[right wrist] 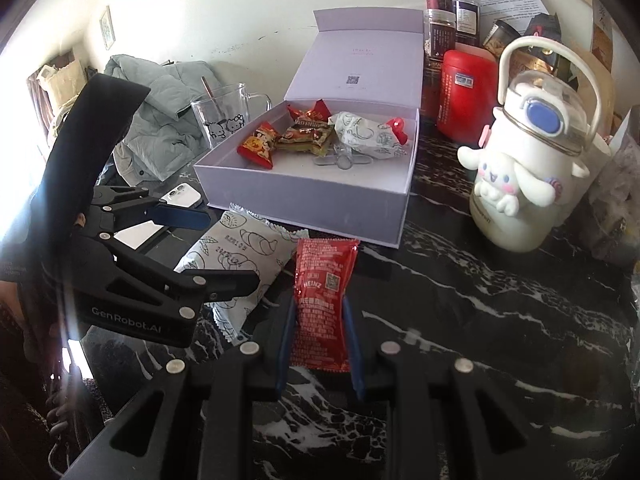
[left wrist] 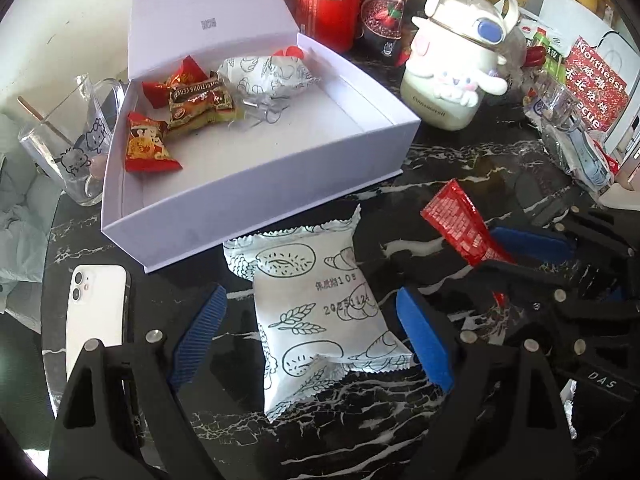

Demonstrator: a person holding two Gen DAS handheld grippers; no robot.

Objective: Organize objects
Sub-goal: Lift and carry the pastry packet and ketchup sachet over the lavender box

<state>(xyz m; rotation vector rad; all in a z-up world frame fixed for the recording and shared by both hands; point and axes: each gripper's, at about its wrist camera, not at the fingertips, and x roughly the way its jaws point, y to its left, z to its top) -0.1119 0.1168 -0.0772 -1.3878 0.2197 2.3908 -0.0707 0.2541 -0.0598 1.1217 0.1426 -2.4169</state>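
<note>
Straddling the white bread packet (left wrist: 320, 320) on the black marble table (left wrist: 460, 184), the left gripper (left wrist: 312, 332) had its blue fingers (left wrist: 200, 332) spread wide, touching nothing. The right gripper (right wrist: 320, 336) was clamped on a red ketchup sachet (right wrist: 322, 300) just beside that packet. Directly ahead of both stood the open white box (left wrist: 280, 172), already holding red snack packs (left wrist: 148, 146) and another bread packet (left wrist: 268, 72). A white phone (left wrist: 96, 308) lay left, a glass mug (left wrist: 76, 136) beyond it; a cartoon bottle (right wrist: 532, 168) and red canister (right wrist: 466, 92) crowded the right.
</note>
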